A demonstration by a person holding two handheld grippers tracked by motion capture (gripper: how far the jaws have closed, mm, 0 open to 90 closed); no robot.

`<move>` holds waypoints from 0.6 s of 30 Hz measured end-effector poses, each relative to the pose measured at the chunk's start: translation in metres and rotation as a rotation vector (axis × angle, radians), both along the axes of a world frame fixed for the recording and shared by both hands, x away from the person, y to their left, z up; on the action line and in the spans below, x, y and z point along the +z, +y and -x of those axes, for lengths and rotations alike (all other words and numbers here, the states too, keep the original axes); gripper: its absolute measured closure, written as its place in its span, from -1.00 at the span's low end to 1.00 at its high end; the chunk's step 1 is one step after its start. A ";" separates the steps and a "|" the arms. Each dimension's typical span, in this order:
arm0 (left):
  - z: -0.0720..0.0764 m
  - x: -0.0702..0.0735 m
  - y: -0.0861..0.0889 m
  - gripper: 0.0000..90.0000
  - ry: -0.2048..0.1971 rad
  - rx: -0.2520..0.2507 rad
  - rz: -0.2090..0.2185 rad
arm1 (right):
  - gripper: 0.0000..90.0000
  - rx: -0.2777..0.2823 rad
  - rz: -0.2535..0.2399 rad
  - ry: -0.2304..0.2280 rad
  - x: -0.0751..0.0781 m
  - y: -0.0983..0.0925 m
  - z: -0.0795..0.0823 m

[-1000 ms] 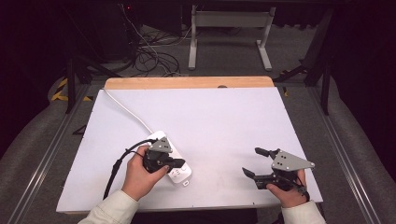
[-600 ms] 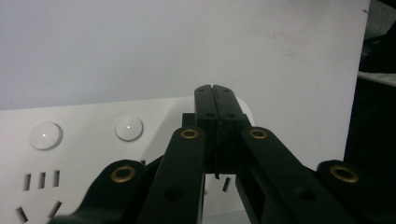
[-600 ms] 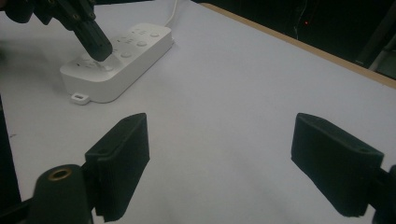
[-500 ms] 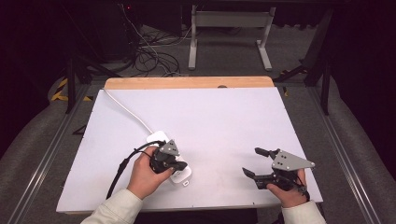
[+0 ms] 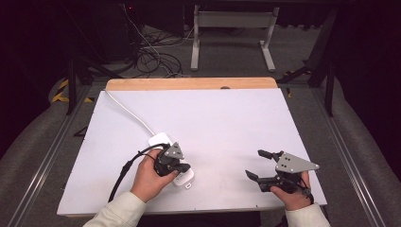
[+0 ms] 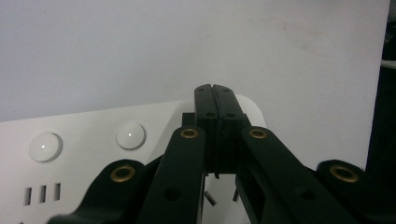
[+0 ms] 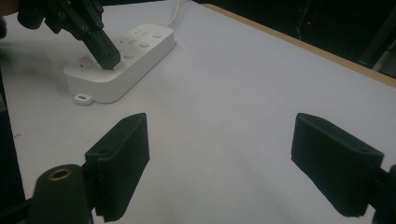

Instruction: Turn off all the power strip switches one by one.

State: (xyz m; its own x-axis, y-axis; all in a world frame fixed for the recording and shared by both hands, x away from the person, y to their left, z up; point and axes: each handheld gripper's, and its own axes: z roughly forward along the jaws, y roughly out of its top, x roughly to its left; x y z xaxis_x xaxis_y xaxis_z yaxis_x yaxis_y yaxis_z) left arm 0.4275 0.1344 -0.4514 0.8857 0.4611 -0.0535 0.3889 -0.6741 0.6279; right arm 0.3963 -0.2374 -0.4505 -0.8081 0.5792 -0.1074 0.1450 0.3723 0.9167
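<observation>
- While the white power strip (image 5: pixel 171 161) lies at the near left of the white table (image 5: pixel 227 127), its cord (image 5: pixel 126 109) running to the far edge, the pressing looks under way, not finished.
- The left gripper (image 7: pixel 108 59), jaws pressed together, has its tip on the strip's top near the round buttons (image 6: pixel 130 135).
- The right gripper (image 5: pixel 257 164) waits well apart, jaws spread and empty.

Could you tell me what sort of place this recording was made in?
Probably a lab or workshop recording station, not a home. A bare white table sits between metal floor rails, loose cables lie on the dark floor behind, and a white power strip is the sole object being worked on.
</observation>
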 end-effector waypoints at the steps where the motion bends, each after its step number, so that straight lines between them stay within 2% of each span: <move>1: 0.000 0.000 0.000 1.00 0.002 -0.004 -0.007 | -0.56 0.000 0.000 0.000 0.000 0.000 0.000; 6: 0.000 -0.001 0.000 1.00 0.010 -0.004 -0.004 | -0.56 0.004 0.001 -0.003 0.000 0.000 0.000; 10: 0.000 -0.001 0.000 1.00 0.002 -0.007 -0.010 | -0.56 0.004 -0.001 -0.002 0.000 0.000 0.001; 13: 0.000 -0.001 0.000 1.00 0.020 0.006 0.008 | -0.56 0.005 0.005 -0.003 0.000 0.000 0.001; 18: 0.000 -0.002 0.001 1.00 0.021 0.013 0.018 | -0.56 0.006 0.007 0.000 0.000 0.001 0.000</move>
State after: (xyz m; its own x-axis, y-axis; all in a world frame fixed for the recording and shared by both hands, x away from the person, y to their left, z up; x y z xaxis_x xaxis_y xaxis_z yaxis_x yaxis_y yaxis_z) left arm 0.4275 0.1355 -0.4538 0.8781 0.4716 -0.0805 0.4110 -0.6575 0.6315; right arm 0.3958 -0.2366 -0.4503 -0.8115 0.5737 -0.1114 0.1427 0.3793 0.9142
